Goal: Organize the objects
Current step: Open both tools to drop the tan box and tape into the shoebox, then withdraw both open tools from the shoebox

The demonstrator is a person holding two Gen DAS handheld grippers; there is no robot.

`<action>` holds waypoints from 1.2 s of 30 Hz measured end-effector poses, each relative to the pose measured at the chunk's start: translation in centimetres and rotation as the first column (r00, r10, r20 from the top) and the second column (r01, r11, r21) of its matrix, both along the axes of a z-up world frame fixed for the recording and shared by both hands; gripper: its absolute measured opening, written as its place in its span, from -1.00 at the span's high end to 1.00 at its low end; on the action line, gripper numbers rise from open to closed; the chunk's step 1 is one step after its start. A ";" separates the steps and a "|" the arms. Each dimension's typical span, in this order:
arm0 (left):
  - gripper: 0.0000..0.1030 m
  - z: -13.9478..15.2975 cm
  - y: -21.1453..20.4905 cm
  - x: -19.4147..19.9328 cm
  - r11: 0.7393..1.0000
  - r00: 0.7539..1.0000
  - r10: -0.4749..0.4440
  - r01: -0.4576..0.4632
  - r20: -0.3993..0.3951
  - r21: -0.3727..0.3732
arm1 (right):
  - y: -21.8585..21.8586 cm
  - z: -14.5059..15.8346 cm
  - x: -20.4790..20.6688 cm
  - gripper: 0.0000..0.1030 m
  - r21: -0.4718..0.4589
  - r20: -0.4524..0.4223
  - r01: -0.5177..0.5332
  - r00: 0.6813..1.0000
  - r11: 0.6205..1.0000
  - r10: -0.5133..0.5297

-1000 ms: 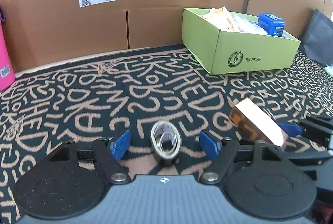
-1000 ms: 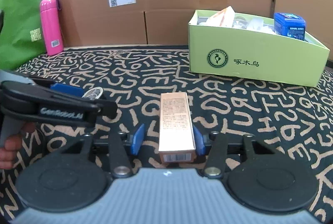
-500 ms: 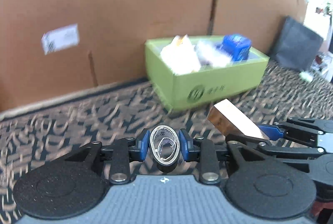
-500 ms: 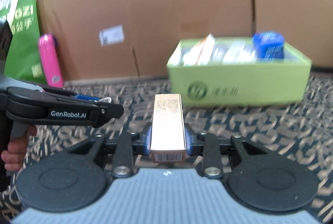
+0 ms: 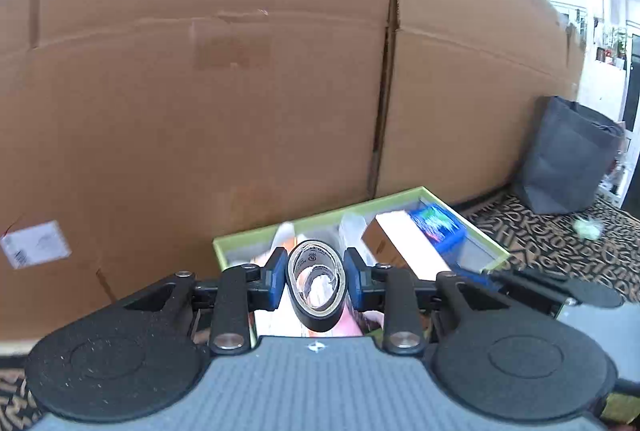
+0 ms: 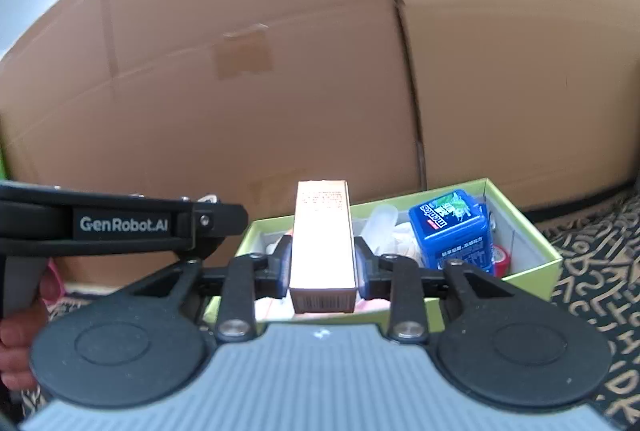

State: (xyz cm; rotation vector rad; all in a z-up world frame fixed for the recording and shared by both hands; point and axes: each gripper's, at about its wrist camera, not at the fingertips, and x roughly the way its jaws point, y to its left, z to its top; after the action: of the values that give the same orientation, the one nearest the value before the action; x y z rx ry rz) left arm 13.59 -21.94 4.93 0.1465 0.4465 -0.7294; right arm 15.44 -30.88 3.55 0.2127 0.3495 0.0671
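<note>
Fingers (image 5: 272,277) clamp glossy tape ring (image 5: 316,285); others grip coppery rectangular carton (image 6: 322,247).

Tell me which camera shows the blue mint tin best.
The right wrist view: the blue mint tin stands sharp and unobstructed in the green box, label readable. The left wrist view shows it only as a blurred blue shape.

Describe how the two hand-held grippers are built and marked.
Each hand-held gripper, left and right, has blue finger pads on black linkage arms with silver rivets, two round black discs and a ribbed grey body. The left one's side reads "GenRobot.AI" in the right wrist view.
</note>
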 end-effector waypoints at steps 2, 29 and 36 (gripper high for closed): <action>0.38 -0.4 -1.4 1.5 1.000 1.000 0.000 0.000 -0.017 0.008 | -0.7 -0.8 1.8 0.42 -0.008 -0.016 0.021 1.000 1.000 -0.021; -0.96 -2.7 0.6 -3.9 0.986 0.986 0.165 -0.165 0.008 0.015 | -1.2 -1.4 -4.1 -1.00 -0.181 0.022 0.012 1.000 0.983 -0.008; -0.97 -2.8 4.4 -7.5 0.970 0.970 0.239 -0.238 -0.031 0.050 | 1.1 1.7 -9.6 -1.00 -0.285 0.005 0.047 0.999 0.957 -0.047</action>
State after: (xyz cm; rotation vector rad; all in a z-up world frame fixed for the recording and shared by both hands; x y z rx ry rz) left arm 6.07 -17.50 2.13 0.1201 0.5070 -0.4860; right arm 5.88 -29.74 5.22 -0.0647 0.3517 -0.0310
